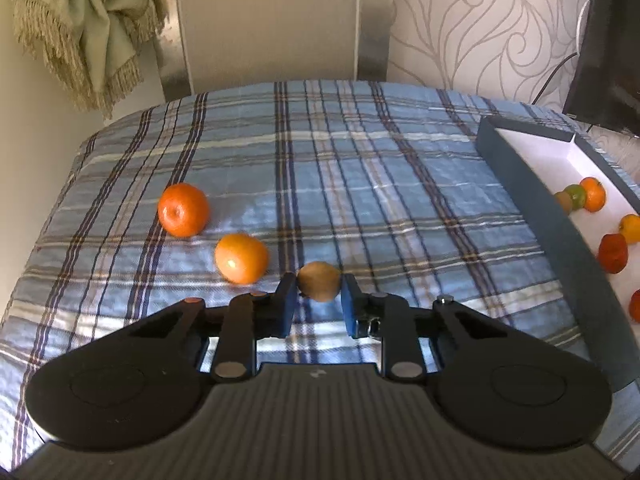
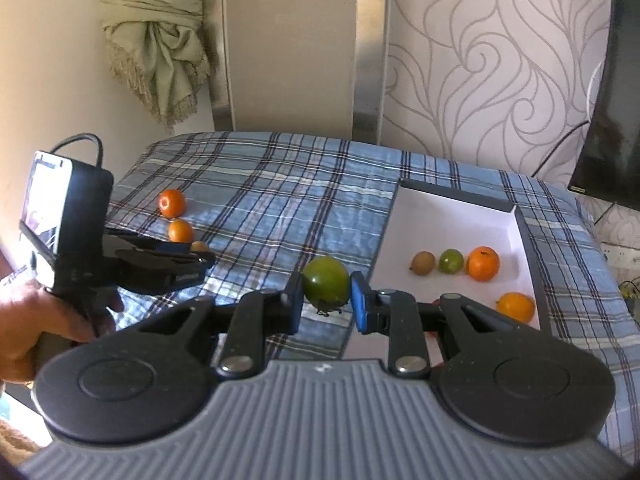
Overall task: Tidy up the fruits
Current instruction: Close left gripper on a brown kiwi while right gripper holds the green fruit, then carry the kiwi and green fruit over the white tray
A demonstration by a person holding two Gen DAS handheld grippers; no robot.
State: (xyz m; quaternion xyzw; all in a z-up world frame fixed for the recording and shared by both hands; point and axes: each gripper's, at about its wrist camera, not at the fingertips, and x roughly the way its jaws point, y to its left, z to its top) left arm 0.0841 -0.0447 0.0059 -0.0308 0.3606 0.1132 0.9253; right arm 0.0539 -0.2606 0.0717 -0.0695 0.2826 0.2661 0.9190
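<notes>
- Two grippers work over a plaid cloth (image 1: 320, 168), each one clamped on a fruit.
- Left gripper (image 1: 319, 302): its blue pads press both sides of a brown kiwi (image 1: 319, 285) that sits low on the cloth; whether it is lifted clear cannot be told.
- From the right wrist view, the left gripper (image 2: 198, 258) is held by a hand (image 2: 36, 332) at the left edge, with a phone-like screen (image 2: 46, 210) mounted on top and the kiwi (image 2: 199, 246) just showing at its tip.
- Right gripper (image 2: 325, 300): jaws closed on a green tomato (image 2: 325, 280), held just left of the box's near left edge.
- Two oranges lie loose on the cloth, left of the kiwi: a far orange (image 1: 183, 210) and a near orange (image 1: 241, 258), close together but apart.
- Box (image 2: 532, 248): dark walls, white floor, on the right of the cloth.
- Inside the box, a row near the middle: a second kiwi (image 2: 423, 263), a green fruit (image 2: 451, 261) and a boxed orange (image 2: 483, 263), side by side.
- A yellow-orange fruit (image 2: 516, 307) lies nearer, by the right wall.
- A red fruit (image 1: 612, 253) also lies in the box, seen from the left wrist; another reddish one is mostly hidden behind the right gripper's linkage.
- A fringed curtain (image 2: 160, 52) hangs at the back left.
</notes>
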